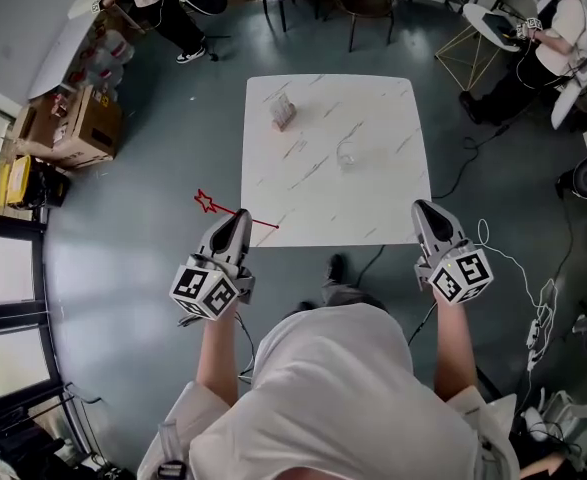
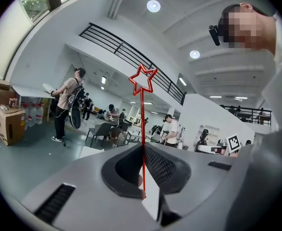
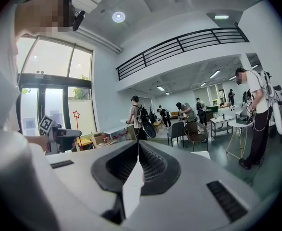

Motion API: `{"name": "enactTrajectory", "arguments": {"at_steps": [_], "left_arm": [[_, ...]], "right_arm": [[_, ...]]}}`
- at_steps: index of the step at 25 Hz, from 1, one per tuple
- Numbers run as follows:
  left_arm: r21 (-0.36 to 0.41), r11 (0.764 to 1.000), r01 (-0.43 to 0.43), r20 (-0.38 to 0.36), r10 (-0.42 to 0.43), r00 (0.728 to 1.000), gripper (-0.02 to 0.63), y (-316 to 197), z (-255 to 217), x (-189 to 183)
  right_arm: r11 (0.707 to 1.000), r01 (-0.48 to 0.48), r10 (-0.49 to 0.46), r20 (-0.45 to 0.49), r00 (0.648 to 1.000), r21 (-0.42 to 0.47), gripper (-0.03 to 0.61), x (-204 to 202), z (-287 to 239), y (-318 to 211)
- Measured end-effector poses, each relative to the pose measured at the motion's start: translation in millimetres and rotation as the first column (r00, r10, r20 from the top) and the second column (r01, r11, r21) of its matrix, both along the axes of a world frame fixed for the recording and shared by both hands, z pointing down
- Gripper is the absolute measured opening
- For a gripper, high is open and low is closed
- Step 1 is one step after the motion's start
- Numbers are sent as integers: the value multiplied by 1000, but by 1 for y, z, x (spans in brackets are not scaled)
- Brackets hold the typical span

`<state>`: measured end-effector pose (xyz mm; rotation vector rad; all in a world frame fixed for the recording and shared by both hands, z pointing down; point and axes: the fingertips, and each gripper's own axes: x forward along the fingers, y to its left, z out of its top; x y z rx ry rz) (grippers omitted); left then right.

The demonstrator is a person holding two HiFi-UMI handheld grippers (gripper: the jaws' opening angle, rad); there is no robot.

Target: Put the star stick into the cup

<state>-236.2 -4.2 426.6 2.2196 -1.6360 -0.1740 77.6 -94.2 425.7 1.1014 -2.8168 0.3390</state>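
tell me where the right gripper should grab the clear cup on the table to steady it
The clear cup seems upright: grip its side wall low, coming from the table's near right edge, so the mouth stays free for the star stick. The right gripper, shut now, must open first.

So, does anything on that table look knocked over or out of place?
Nothing stands out. The clear cup looks upright on the white marble table, and the thin red star stick is clamped in the left tool, not yet in the cup.
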Motion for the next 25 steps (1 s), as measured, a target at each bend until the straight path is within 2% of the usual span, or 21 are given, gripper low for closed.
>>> {"name": "enactTrajectory", "arguments": {"at_steps": [6,13,22,25], "left_arm": [[-18,1000,24,17,-24,1000,18,-58,5,10],[-41,995,91,46,-89,995,18,-110,19,18],[-66,995,77,89,-71,994,18,-157,42,44],[-80,994,79,97,-71,993,18,-170,50,44]], "right_arm": [[998,41,-40,8,999,-41,26,0,14,-58],[992,85,-83,27,996,-89,26,2,39,-110],[981,104,-101,28,994,-163,26,9,75,-140],[979,100,-103,-6,995,-177,26,8,94,-144]]}}
